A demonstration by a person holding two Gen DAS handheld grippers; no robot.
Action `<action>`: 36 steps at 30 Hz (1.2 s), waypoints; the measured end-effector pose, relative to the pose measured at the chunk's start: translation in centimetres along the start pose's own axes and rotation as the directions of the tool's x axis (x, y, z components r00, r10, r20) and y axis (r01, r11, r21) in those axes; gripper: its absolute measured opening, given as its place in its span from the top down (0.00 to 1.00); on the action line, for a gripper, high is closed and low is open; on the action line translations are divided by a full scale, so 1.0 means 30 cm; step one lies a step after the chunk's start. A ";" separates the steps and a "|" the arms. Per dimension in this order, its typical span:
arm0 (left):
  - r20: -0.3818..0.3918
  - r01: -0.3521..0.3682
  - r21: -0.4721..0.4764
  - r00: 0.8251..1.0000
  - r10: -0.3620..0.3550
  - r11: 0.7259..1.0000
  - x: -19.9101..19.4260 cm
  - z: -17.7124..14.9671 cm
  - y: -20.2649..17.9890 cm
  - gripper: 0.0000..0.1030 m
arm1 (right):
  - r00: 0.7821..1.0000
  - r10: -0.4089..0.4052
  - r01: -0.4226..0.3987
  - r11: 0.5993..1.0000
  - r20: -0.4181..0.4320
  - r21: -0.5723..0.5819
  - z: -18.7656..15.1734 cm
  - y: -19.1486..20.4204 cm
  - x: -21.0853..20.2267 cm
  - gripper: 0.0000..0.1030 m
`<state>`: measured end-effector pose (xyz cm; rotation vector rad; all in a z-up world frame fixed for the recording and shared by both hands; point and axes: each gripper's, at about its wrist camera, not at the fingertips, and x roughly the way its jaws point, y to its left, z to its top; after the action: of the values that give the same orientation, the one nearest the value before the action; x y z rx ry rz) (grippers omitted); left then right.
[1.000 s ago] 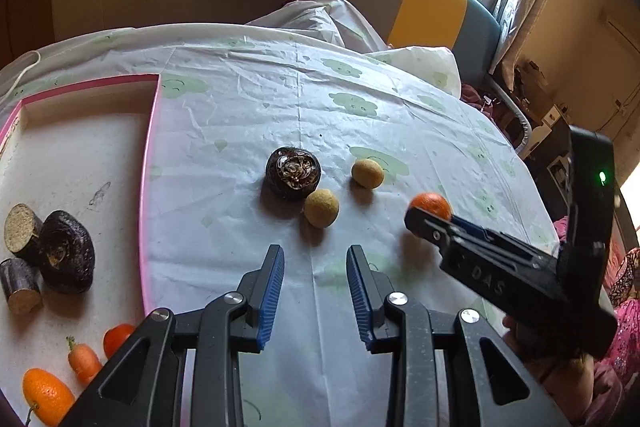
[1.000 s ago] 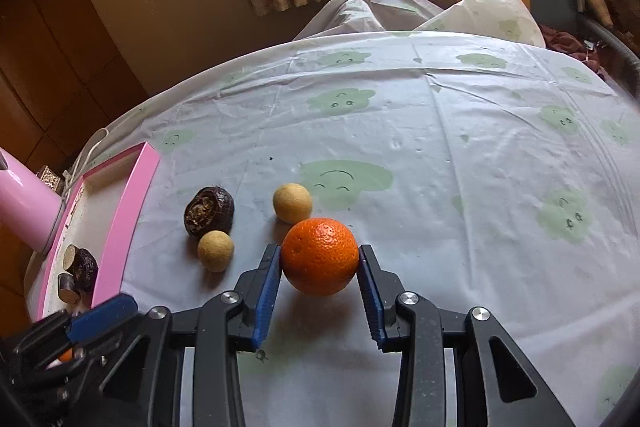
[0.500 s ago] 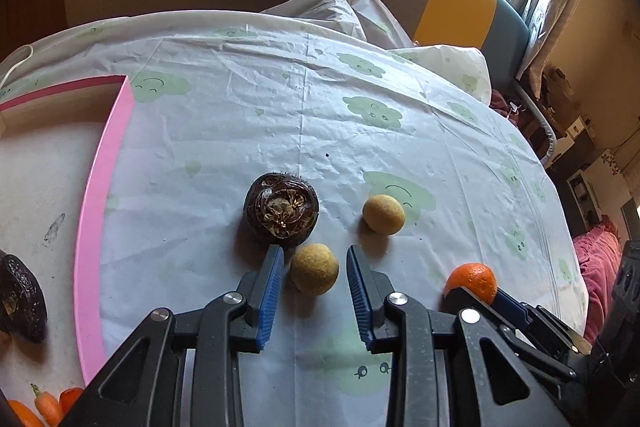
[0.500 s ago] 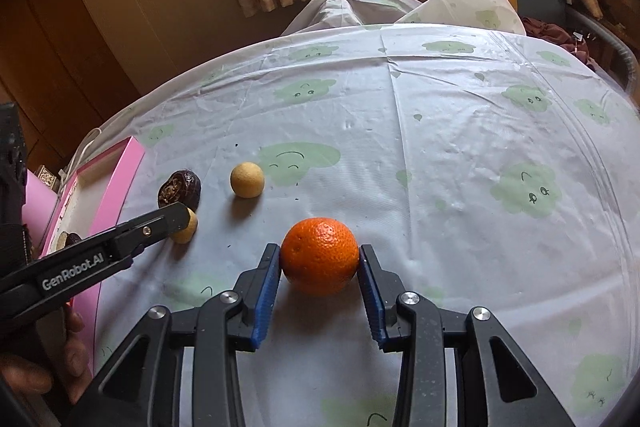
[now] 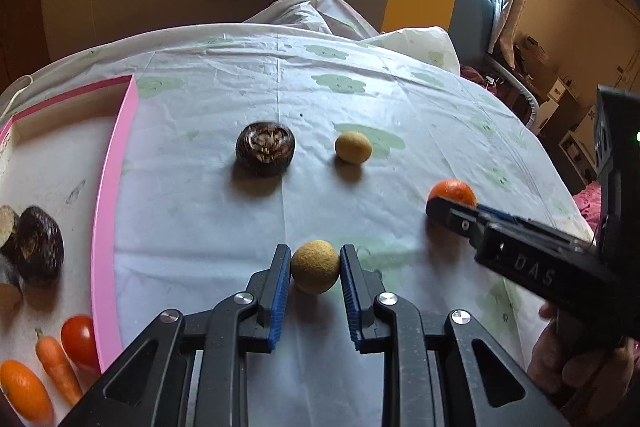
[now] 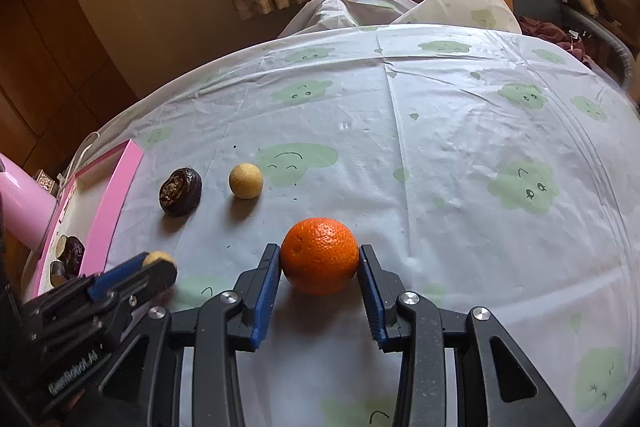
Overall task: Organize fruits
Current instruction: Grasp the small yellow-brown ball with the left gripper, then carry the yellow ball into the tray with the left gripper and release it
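Observation:
My left gripper (image 5: 315,269) is shut on a small tan round fruit (image 5: 315,266) and holds it above the tablecloth. My right gripper (image 6: 319,259) is shut on an orange (image 6: 319,255); it also shows in the left wrist view (image 5: 452,191). A second tan fruit (image 5: 353,147) and a dark brown fruit (image 5: 265,148) lie on the cloth further off. In the right wrist view they lie at the left, the tan one (image 6: 245,180) and the dark one (image 6: 180,191). The left gripper shows there at lower left (image 6: 160,263).
A pink-rimmed tray (image 5: 108,211) at the left holds dark fruits (image 5: 38,247), a tomato (image 5: 78,341), a carrot (image 5: 58,367) and a small orange fruit (image 5: 24,391). A pink cylinder (image 6: 20,211) stands beyond it. The table drops off at the right; a sofa stands behind.
My left gripper closed on the near tan fruit and lifted it back from the dark fruit. My right gripper kept hold of the orange and shifted a little.

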<state>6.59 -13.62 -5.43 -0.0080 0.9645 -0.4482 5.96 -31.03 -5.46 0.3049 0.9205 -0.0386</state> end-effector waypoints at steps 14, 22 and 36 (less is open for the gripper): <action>0.084 -0.020 0.036 0.996 0.017 0.999 0.001 -0.057 -0.006 0.76 | 0.998 0.009 -0.007 0.999 0.058 -0.034 -0.083 0.004 -0.046 0.62; 0.099 -0.043 0.057 0.994 0.037 0.997 0.000 -0.063 -0.018 0.76 | 0.995 -0.022 0.028 0.998 0.100 -0.058 -0.108 0.025 -0.041 0.62; 0.066 -0.062 0.041 0.996 0.059 0.997 -0.038 -0.076 -0.013 0.76 | 0.994 -0.029 0.036 0.997 0.101 -0.067 -0.112 0.022 -0.027 0.62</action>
<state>4.07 -13.12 -5.76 0.0453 0.8893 -0.4100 2.97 -29.55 -6.56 0.2228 0.8253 -0.0516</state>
